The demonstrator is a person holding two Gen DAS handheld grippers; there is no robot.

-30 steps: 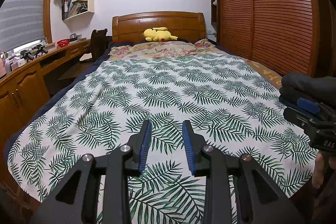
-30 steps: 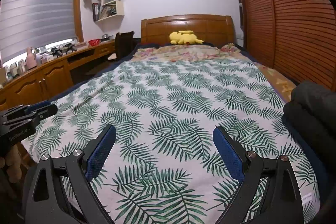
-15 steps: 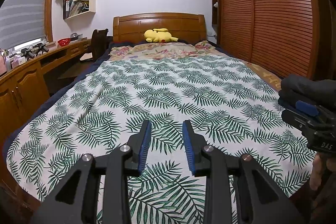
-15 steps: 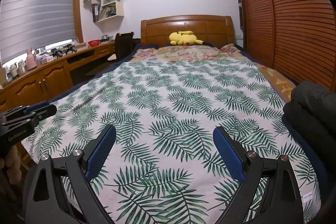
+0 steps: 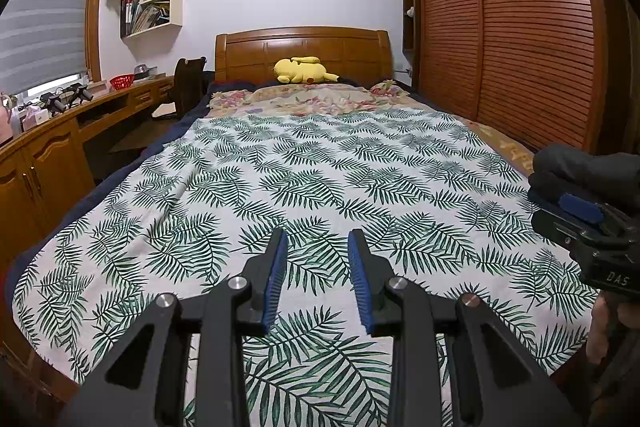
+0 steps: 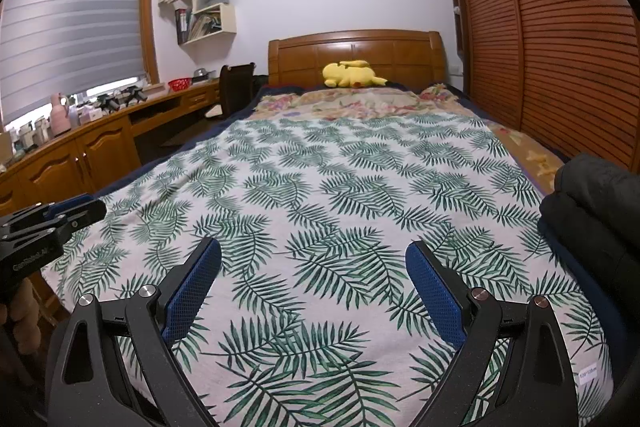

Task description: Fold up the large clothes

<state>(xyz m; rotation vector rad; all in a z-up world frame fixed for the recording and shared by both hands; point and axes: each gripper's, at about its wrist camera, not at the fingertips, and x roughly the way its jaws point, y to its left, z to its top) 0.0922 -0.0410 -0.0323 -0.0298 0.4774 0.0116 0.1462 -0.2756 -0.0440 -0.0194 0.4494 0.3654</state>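
Clothes point(image 6: 596, 211) sit in a dark, bulky folded heap at the right edge of the bed point(image 6: 344, 187), close to the foot, and seem to rest on something dark blue whose edge peeks out underneath. In the left view the same heap shows just past my right tongs point(image 6: 312, 267), though I cannot tell if they touch it.

My right tongs hang spread wide with nothing between the blue pads point(image 6: 192, 287), low over the leaf-print sheet near the foot of the bed. My left tongs point(image 5: 316, 259) are parted only narrowly, also empty, pointing up the middle of the bed. Neither touches the sheet as far as I can see.

I judge this as a moment between garments: the heap looks already folded and set aside, and the sheet in front of me lies bare and fairly flat, with only light ripples toward the left side. No unfolded garment shows in either view, so the next move calls for bringing one onto the sheet and spreading it flat, which would want both tongs opened and pinching at two corners or shoulders. If the heap itself is next, my right tongs are nearest.

Farther out, a floral blanket point(image 5: 304, 99) covers the head of the bed, with a yellow plush point(image 5: 304, 70) against the headboard point(image 5: 300, 43).
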